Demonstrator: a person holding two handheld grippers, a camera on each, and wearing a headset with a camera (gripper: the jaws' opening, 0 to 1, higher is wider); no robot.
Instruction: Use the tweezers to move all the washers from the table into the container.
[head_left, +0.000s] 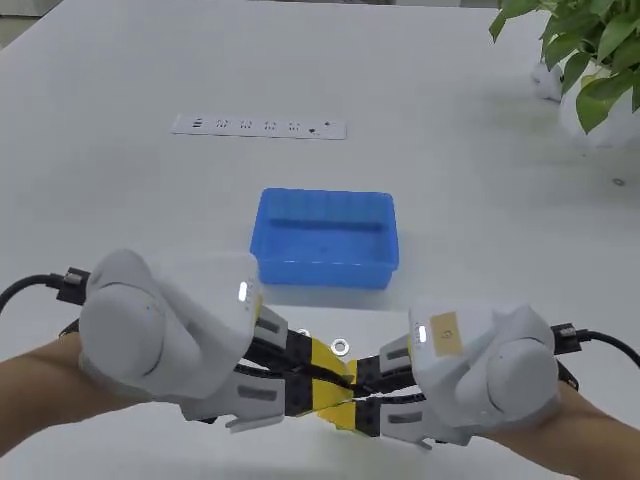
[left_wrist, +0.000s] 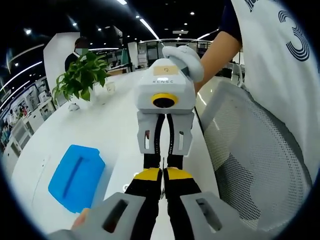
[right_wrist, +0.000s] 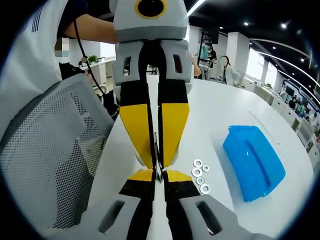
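My left gripper (left_wrist: 163, 172) and right gripper (right_wrist: 159, 175) meet tip to tip over the table (head_left: 150, 200), the jaws of each closed on the thin tweezers (right_wrist: 158, 165) between them. The washers (right_wrist: 200, 176) lie on the table near the blue container (right_wrist: 252, 162), outside it. A plant (head_left: 585, 50) stands at the far right.

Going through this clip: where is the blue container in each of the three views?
Head view: blue container at centre, beyond the left gripper and right gripper.
Left gripper view: container at lower left.
Right gripper view: container at right, past the washers.
Shared landmark: the two grippers' yellow jaws, meeting tip to tip.
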